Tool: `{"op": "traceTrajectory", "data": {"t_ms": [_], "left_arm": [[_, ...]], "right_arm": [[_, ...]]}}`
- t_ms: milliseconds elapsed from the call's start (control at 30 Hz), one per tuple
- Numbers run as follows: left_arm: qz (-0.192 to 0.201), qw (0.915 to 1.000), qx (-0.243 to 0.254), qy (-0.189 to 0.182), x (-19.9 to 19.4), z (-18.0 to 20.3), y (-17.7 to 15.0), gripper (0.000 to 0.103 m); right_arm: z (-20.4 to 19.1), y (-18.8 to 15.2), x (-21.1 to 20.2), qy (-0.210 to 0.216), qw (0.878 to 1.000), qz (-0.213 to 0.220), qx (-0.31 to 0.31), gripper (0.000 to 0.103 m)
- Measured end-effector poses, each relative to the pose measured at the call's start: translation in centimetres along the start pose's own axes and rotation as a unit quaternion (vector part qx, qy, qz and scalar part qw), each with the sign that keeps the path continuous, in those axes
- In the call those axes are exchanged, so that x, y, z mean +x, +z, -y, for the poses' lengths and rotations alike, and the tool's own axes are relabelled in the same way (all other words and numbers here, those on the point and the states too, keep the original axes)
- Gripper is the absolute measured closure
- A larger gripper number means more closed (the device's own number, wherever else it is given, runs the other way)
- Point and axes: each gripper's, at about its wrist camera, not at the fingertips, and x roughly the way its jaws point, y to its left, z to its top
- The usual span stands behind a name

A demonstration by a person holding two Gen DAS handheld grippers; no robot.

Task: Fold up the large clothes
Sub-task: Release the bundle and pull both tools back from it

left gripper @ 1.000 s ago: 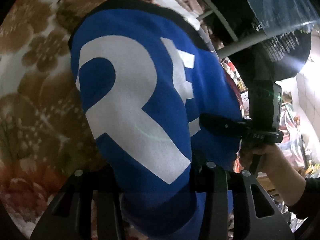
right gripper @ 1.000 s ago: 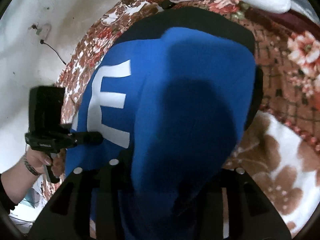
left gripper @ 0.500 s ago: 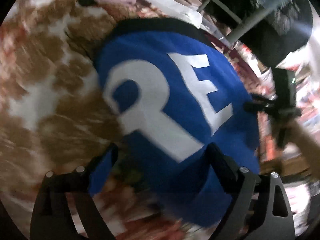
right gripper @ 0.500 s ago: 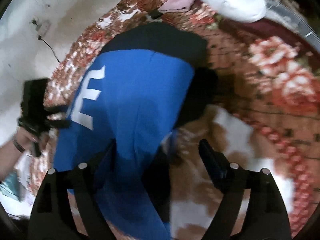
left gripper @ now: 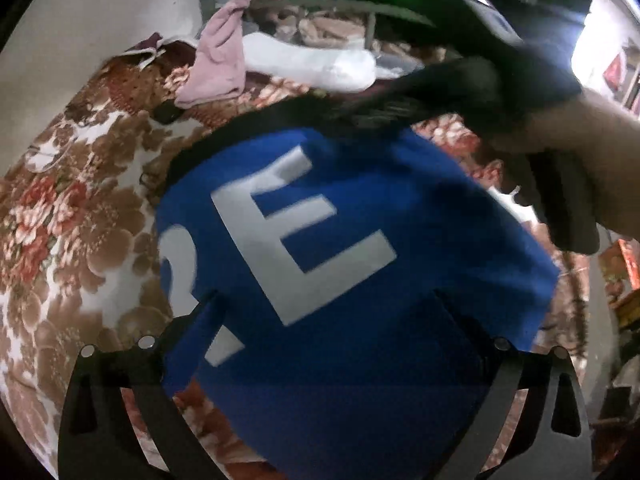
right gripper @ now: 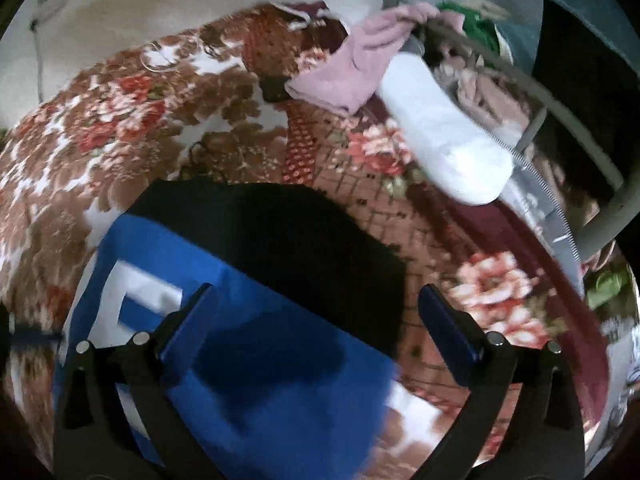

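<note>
**Both grippers wide apart over the blue garment**

On the left, the brown and red floral blanket [left gripper: 76, 216] covers the bed, and lying flat on it is the bright blue garment with big white letters and a black band along its far edge [left gripper: 360, 280]. The left gripper [left gripper: 328, 300] hangs low over the garment's near part, fingers spread wide, nothing between them. Farther back, a crumpled pale pink cloth [left gripper: 220, 68] and a white rolled bundle [left gripper: 320, 62] lie on the blanket beyond the black band.

Moving right, the person's right hand [left gripper: 576, 152] reaches in from the right edge, wrist level, fist wrapped round the dark handle, its tool stretching out over the garment's far edge.

From the right wrist view, the right gripper [right gripper: 316, 304] stands open too, its blue-padded fingers [right gripper: 448, 332] parted, the left finger over blue fabric, the right finger over blanket.
</note>
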Motion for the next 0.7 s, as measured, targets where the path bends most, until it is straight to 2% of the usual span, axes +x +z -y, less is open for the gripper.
{"op": "traceTrajectory", "data": {"t_ms": [133, 267, 333, 367, 467, 633, 700], "left_arm": [[0.0, 0.9991, 0.023, 0.036, 0.4, 0.7, -1.9, 0.006], [-0.003, 0.9998, 0.002, 0.021, -1.2, -0.2, -3.8, 0.005], [0.001, 0.9997, -0.02, 0.016, -2.9, -1.1, -4.4, 0.005], [0.012, 0.9993, -0.028, 0.021, -4.0, -1.6, -4.4, 0.005], [0.044, 0.9972, -0.047, 0.038, -7.7, -2.4, -3.6, 0.005], [0.069, 0.9948, -0.06, 0.045, -15.1, -2.5, -2.0, 0.005], [0.069, 0.9951, -0.059, 0.039, -17.0, -2.1, -2.3, 0.005]], "right_arm": [[0.0, -0.9, 2.6, -0.009, 1.0, -0.017, 0.002, 0.005], [2.7, -2.1, 3.0, -0.002, 0.999, -0.025, 0.029, 0.005], [2.9, -2.3, 1.4, -0.031, 0.999, -0.019, 0.018, 0.005], [2.8, -2.4, -0.1, -0.047, 0.999, -0.017, 0.018, 0.005], [1.6, -2.7, -4.4, -0.047, 0.998, -0.001, 0.039, 0.005], [-3.0, -3.7, -13.8, -0.082, 0.994, 0.018, 0.072, 0.005], [-4.0, -4.6, -18.0, -0.079, 0.99, 0.035, 0.11, 0.005]]}}
